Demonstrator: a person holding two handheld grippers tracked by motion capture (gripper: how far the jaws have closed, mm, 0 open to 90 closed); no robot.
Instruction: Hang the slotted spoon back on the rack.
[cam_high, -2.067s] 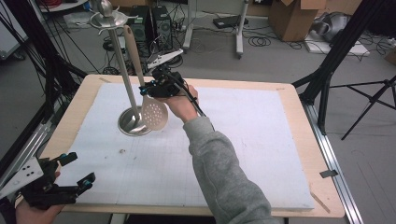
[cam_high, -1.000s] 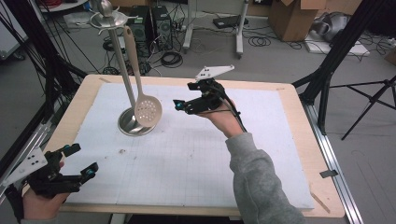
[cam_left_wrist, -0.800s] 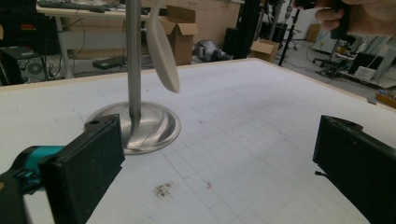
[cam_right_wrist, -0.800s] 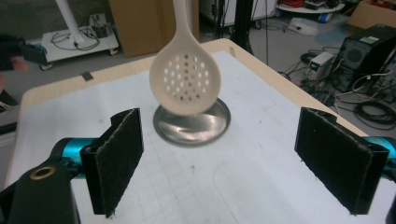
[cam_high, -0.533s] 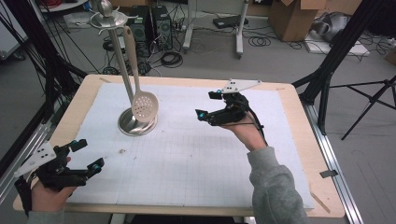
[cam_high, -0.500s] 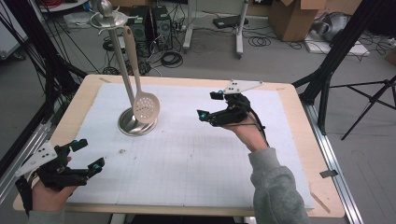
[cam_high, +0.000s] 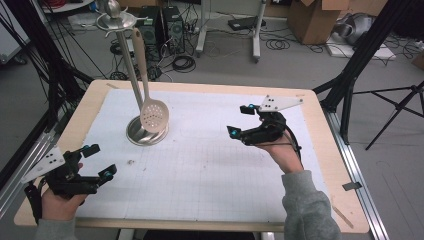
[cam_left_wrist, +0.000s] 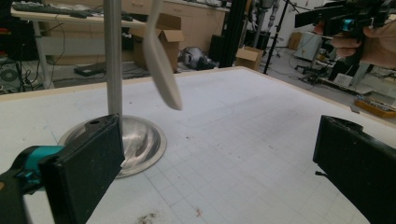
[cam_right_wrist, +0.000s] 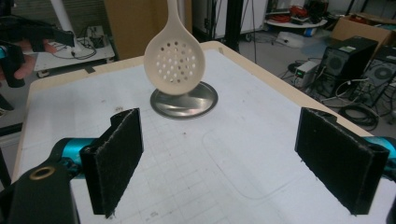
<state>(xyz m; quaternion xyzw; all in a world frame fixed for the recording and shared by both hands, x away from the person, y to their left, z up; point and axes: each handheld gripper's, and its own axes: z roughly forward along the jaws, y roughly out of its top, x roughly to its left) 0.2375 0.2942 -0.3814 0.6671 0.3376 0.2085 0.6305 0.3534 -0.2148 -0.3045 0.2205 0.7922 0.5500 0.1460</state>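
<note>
Item: cream perforated skimmer spoon (cam_high: 153, 114), hanging by its long handle from the top hooks of the polished steel utensil stand with round dish base (cam_high: 146, 135), upper left of the high view; its bowl sits just above the base, tilted, apart from both grippers; in the right gripper view the same spoon (cam_right_wrist: 174, 58) faces the camera at upper centre, holes plain to see, with the base behind it. Change noted: two seconds earlier the right gripper (cam_high: 241, 122) was at the spoon's bowl beside the stand; it has since drawn back across the white gridded table mat (cam_high: 210, 165) to the centre right of the high view, jaws spread wide and empty, well apart from the spoon. The left gripper (cam_high: 99, 161), at the lower left edge of the frame, has shifted slightly inward over the same span; its jaws also stand wide with nothing between them, and in the left gripper view the spoon (cam_left_wrist: 161, 63) and stand post rise in the upper left beyond them. Reading: the spoon appears to have been released on its hook and hangs unaided; the hanging step looks complete, and both hands seem to be retiring toward rest positions near the table's edges.
</note>
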